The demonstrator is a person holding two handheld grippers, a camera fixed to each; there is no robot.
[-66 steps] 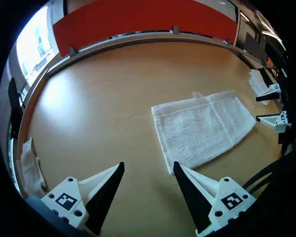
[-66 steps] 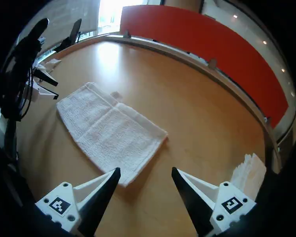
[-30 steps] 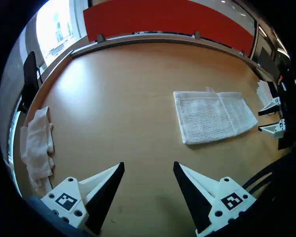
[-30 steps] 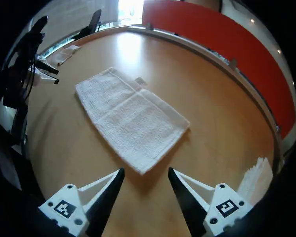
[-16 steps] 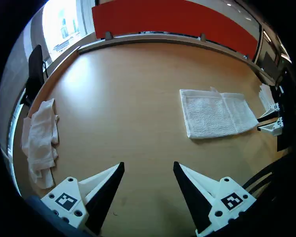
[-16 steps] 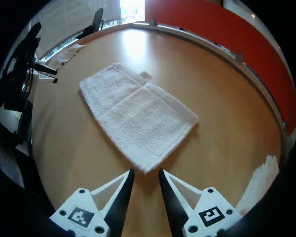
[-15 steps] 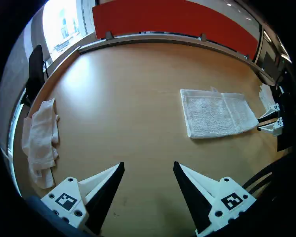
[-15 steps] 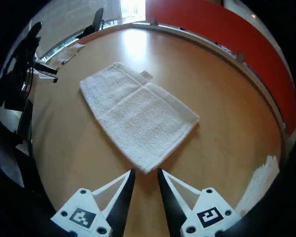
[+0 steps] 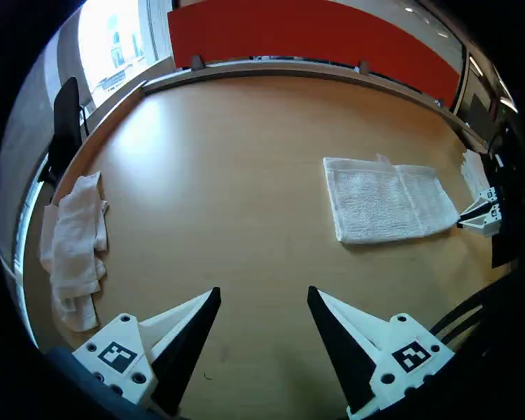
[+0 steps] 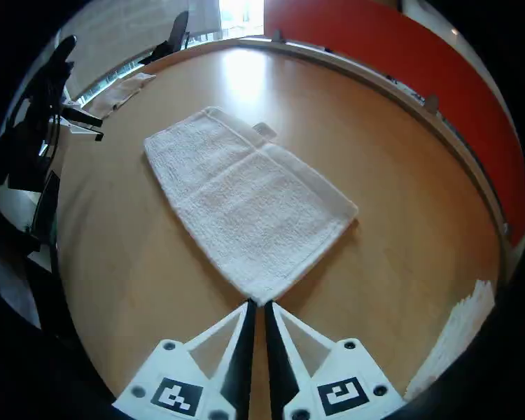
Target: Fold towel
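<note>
- White terry towel (image 10: 248, 203), folded into a flat rectangle, lies on the wooden table (image 9: 213, 175)
- A line crosses its short width and splits it into two panels; hemmed border along the edges
- Small label tab (image 10: 264, 129) pokes out from the far long edge, at that line
- Right gripper view: lies diagonally, one corner pointing nearest
- Left gripper view: off to the right, long side across
- Surface flat, edges even

"How do the two tools look?"

"The left gripper (image 9: 263, 290) and the right gripper (image 10: 259, 304) are alike: white plastic bodies, each with two black fingers (image 9: 189, 336) shaped like long wedges."

"Any markings?"

"Yes, each white base carries a square black-and-white marker (image 9: 117, 355), with small round holes (image 9: 125, 318) around it."
</note>
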